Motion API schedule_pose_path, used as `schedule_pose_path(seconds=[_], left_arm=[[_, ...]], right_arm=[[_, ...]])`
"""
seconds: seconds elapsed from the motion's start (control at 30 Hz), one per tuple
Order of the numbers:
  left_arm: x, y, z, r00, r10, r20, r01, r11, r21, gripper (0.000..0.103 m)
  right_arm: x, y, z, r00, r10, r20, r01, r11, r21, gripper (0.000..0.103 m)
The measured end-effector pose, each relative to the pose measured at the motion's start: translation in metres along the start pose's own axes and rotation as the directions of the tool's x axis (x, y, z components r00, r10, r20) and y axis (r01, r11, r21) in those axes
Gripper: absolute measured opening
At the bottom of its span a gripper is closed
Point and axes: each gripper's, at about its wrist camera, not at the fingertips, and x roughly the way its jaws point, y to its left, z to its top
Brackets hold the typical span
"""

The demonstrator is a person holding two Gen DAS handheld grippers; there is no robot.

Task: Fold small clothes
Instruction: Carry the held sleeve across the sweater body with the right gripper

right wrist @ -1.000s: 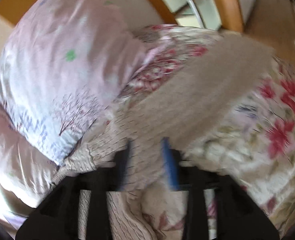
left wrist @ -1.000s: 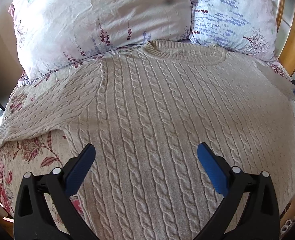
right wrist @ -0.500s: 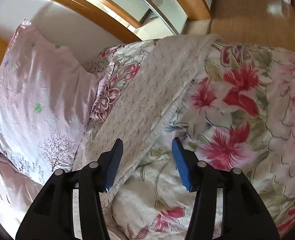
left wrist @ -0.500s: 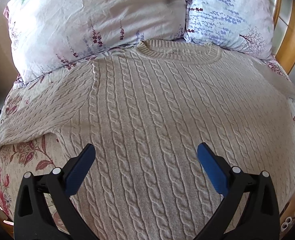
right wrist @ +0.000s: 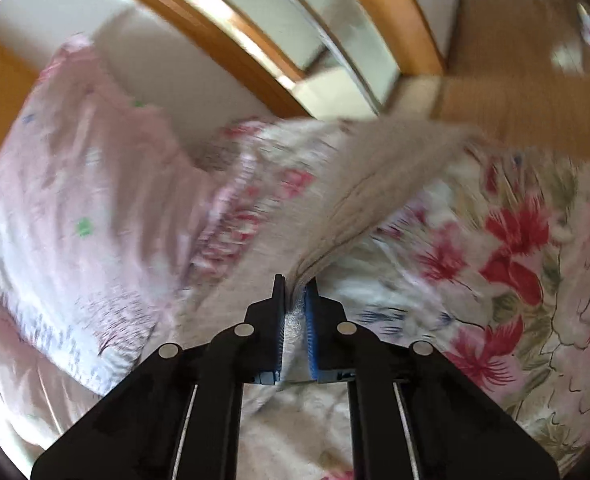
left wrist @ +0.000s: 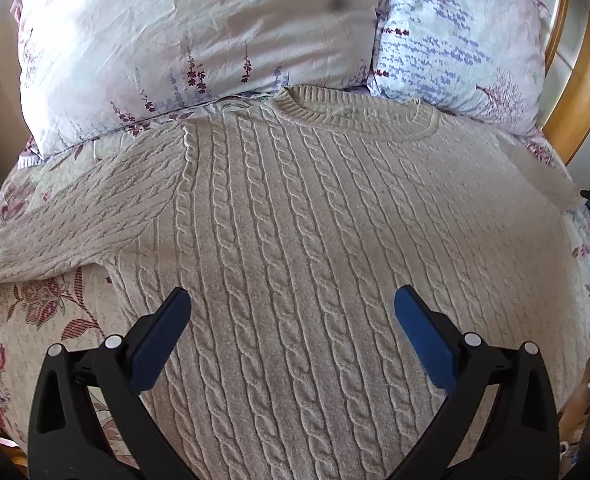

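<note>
A cream cable-knit sweater (left wrist: 295,220) lies flat, front up, on a floral bedspread, collar toward the pillows. Its one sleeve (left wrist: 67,216) stretches out to the left. My left gripper (left wrist: 293,304) is open and empty, hovering over the sweater's lower body. In the right wrist view my right gripper (right wrist: 295,284) is shut on the sweater's other sleeve (right wrist: 379,184), which runs up and away from the jaws, lifted off the bedspread; this view is motion-blurred.
Two pale floral pillows (left wrist: 199,36) (left wrist: 459,48) lie behind the collar. A wooden headboard (left wrist: 583,80) curves at the right. The floral bedspread (right wrist: 515,264) spreads right of the held sleeve, with wooden floor (right wrist: 515,40) beyond the bed edge.
My right gripper was open around the sleeve half a second ago; it has closed on the sleeve and is moving. My left gripper stays open over the sweater, barely shifted.
</note>
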Motion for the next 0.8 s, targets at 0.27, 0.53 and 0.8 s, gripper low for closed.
schedule_pose_path(seconds=[0.27,0.53,0.8], left_arm=[[-0.015,0.009,0.001,0.993,-0.033,0.110,0.036,0.999,-0.027,0.101],[-0.021,0.014,0.003,0.983,-0.072,0.168,0.082,0.995,-0.053,0.101],[-0.018,0.022,0.002,0.981,-0.115,0.157,0.127,0.990,-0.069,0.101]], right_arm=[[-0.033,0.093,-0.027,0.973,0.228,-0.020,-0.226,0.944,-0.241,0.009],[-0.018,0.177,-0.128,0.903,0.297,-0.311,-0.411,0.807,-0.423,0.009],[0.025,0.187,-0.229,0.846,0.096,-0.524,-0.410,0.746,-0.525,0.011]])
